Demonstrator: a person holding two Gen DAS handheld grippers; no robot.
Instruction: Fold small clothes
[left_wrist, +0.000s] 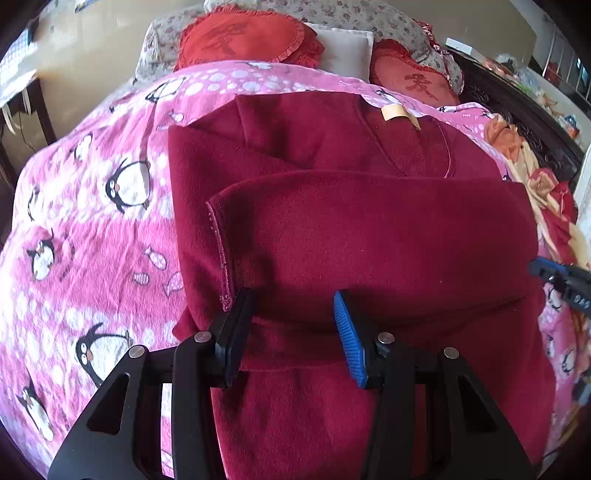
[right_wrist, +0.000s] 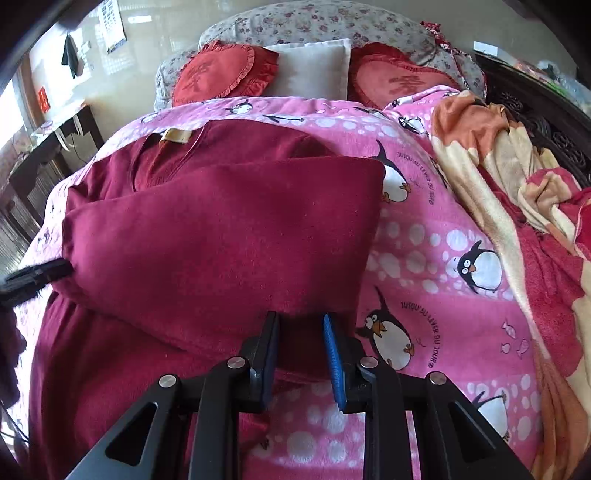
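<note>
A dark red fleece top (left_wrist: 351, 236) lies on a pink penguin blanket (left_wrist: 92, 236), its tan neck label (left_wrist: 397, 112) at the far end. Its lower part is folded up over the body. My left gripper (left_wrist: 295, 306) stands open at the near fold edge, with the cloth lying between its jaws. In the right wrist view the top (right_wrist: 221, 236) lies left of centre. My right gripper (right_wrist: 301, 325) has its jaws partly apart around the fold's near right edge. The right gripper also shows at the far right of the left wrist view (left_wrist: 561, 280).
Two red heart cushions (right_wrist: 221, 74) and a white pillow (right_wrist: 314, 66) lie at the head of the bed. A crumpled orange and red blanket (right_wrist: 517, 192) is heaped on the right. A dark desk (right_wrist: 55, 140) stands to the left of the bed.
</note>
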